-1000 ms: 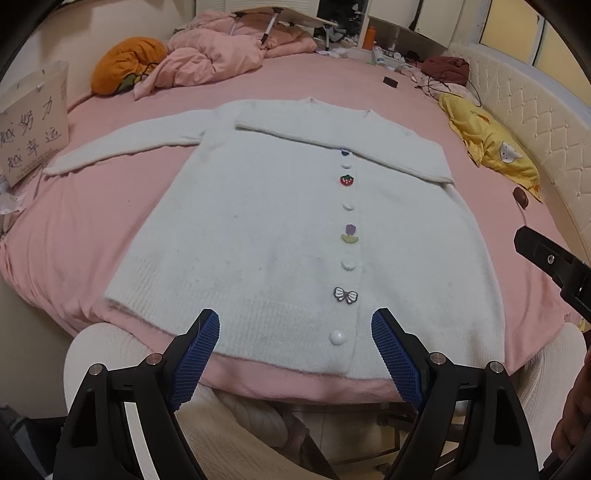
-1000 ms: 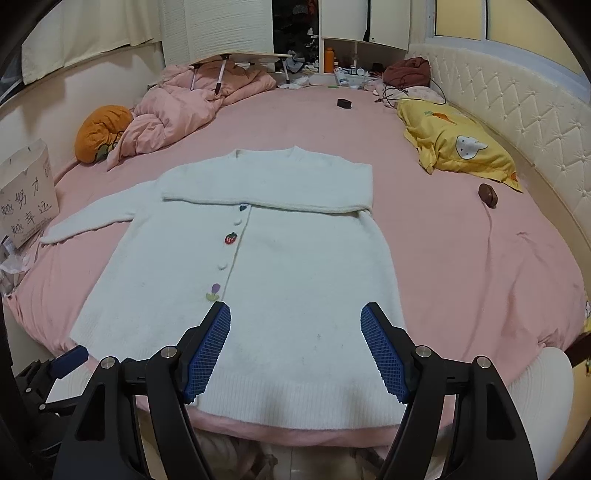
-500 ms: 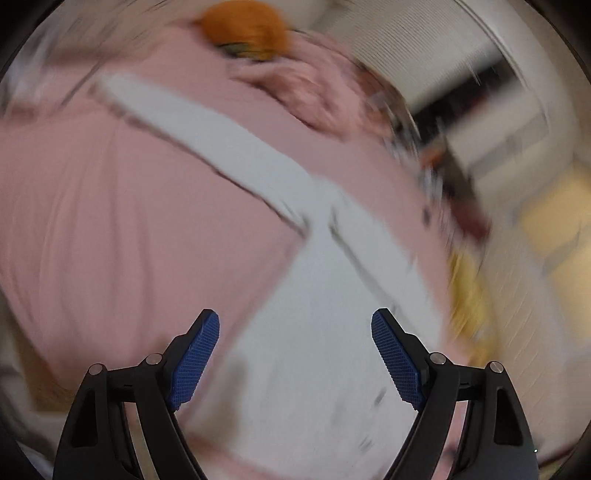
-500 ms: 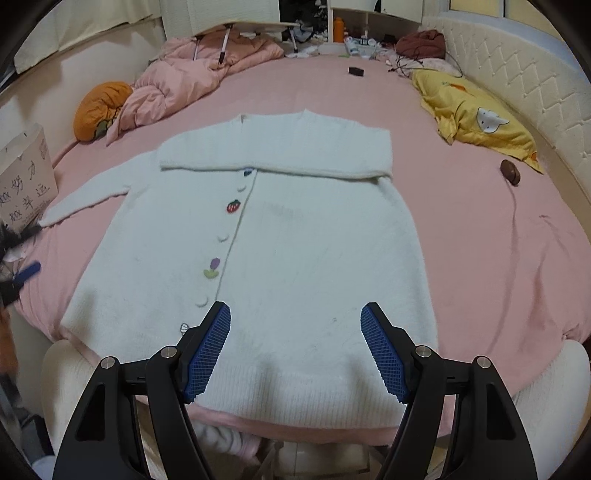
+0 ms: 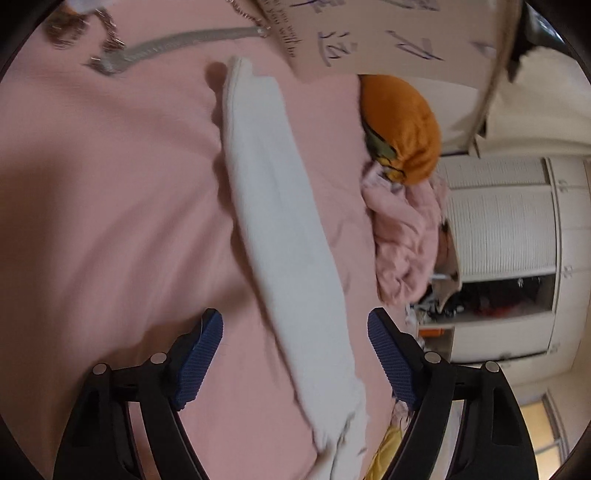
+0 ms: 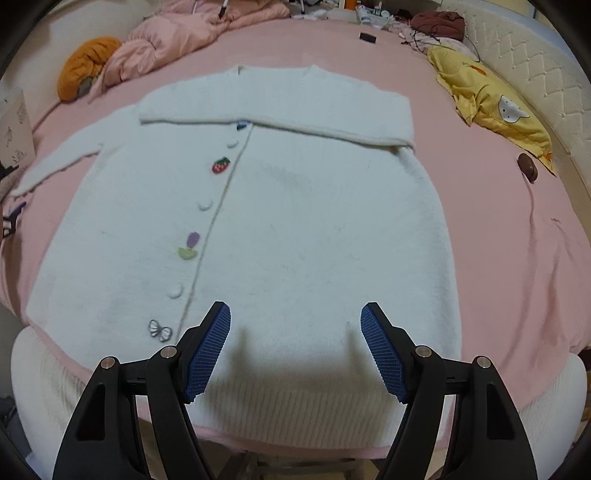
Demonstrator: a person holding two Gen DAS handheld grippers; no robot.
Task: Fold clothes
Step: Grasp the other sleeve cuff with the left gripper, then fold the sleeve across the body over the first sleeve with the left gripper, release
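Note:
A white knit cardigan [image 6: 295,206] with decorative buttons lies flat on the pink bed [image 6: 509,236]. One sleeve is folded across its chest; the other sleeve [image 5: 280,229] stretches out to the left. My left gripper [image 5: 295,350] is open and empty, above that outstretched sleeve, which runs between its fingers. My right gripper [image 6: 295,350] is open and empty, just above the cardigan's ribbed hem. The left gripper shows faintly at the left edge of the right wrist view [image 6: 11,221].
An orange cushion [image 6: 86,66] and a crumpled pink quilt [image 6: 177,33] lie at the back left. A lettered cardboard box [image 5: 388,33] stands beyond the sleeve's cuff. A yellow garment [image 6: 491,96] and a small brown object [image 6: 527,167] lie at the right, by the padded wall.
My left gripper swung from the hem out to the left sleeve and rolled sideways. My right gripper moved forward and lower over the hem. Both stayed open.

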